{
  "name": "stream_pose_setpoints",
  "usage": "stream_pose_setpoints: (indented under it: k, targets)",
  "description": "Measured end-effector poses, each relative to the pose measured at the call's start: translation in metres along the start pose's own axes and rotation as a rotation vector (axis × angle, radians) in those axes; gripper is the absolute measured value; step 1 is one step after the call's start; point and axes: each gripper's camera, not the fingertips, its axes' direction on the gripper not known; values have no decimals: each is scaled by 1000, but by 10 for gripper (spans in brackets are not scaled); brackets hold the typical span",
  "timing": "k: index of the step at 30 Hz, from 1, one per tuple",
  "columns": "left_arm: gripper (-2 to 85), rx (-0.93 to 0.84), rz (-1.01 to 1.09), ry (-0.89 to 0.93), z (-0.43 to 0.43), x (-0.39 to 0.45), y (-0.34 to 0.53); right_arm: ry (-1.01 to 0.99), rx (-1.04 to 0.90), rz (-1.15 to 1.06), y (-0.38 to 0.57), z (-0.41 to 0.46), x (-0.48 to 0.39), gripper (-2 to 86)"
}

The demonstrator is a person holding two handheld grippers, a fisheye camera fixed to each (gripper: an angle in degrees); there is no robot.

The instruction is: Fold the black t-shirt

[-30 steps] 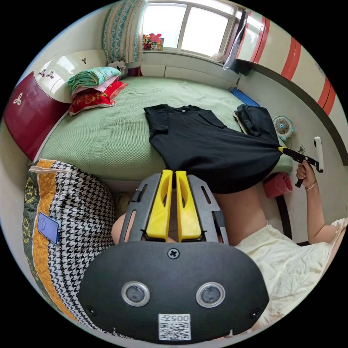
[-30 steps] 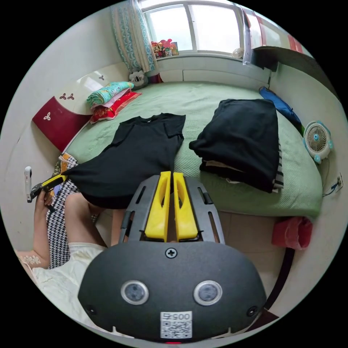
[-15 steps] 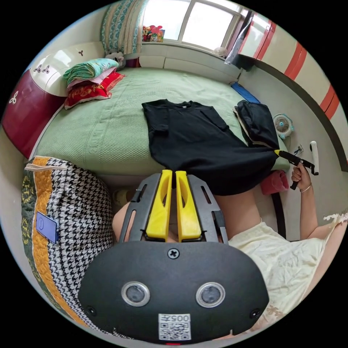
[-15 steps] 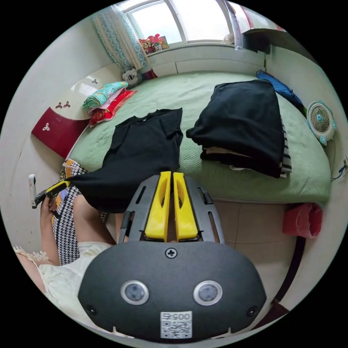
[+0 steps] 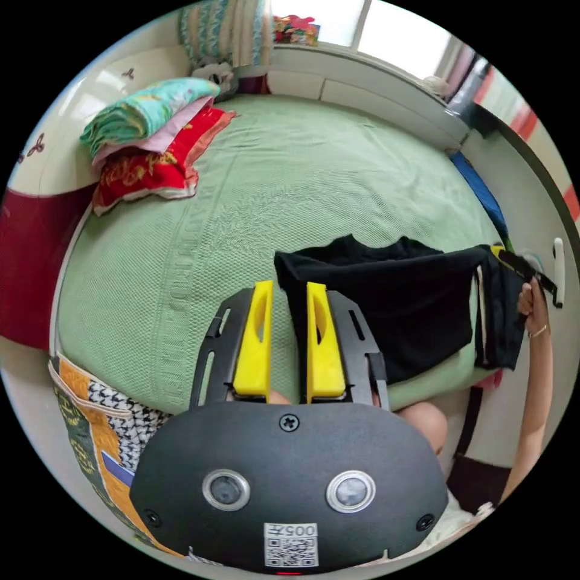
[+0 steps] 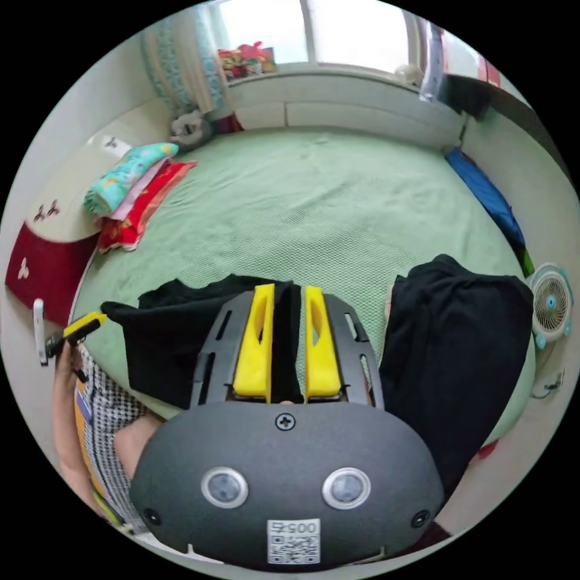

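Both grippers, left gripper (image 5: 287,341) and right gripper (image 6: 287,338), pinch the black t-shirt's (image 5: 393,302) hem corners with narrowly parted jaws; a slipped corner (2 thin pinches) would skew the fold.

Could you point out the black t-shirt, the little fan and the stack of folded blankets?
Black cotton t-shirt (image 5: 417,308), left gripper view, its body.
Small white-and-teal fan (image 6: 551,303), right gripper view, its round grille.
Stack of folded colourful blankets (image 5: 151,142), left gripper view, its side.
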Motion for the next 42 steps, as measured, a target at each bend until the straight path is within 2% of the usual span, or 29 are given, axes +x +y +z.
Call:
stream_pose_setpoints:
  k: [2,4,8,11,14,17,20,29,32,37,39,42]
  targets:
    - [115,11,-46,115,14,-10,-4,-31,-10,33,-7,11,-1,94]
    - [127,16,-16,173,25,-15,5,-103,-6,-26,3,22,-6,102]
    - [147,-98,108,237,58,-14,50,-147,-99,-131,50,54,-1,121]
    - [157,-138,118,277,80,-11,80,-145,-170,-141,76,77,8,128]
    - [136,-55,83,243,85,-4,90,-181,-216,-112,85,98,9,110]
    - [55,-34,42,252,82,2,89,-137,-175,-103,87,102,-1,48]
    - [43,-16,91,240,70,14,90,-143,-91,-119,92,86,-10,-6]
    - [47,-134,204,142,80,31,132,-214,-162,-176,151,80,-18,-13]
    - [55,-106,168,105,81,29,140,-143,-219,-238,164,91,-27,4]
    - [55,9,165,98,66,38,136,-152,-41,-346,142,57,-60,51]
    - [54,42,187,114,67,49,132,-186,53,-485,129,46,-100,69]
    - [54,49,216,141,85,74,125,-211,85,-685,115,58,-164,85]
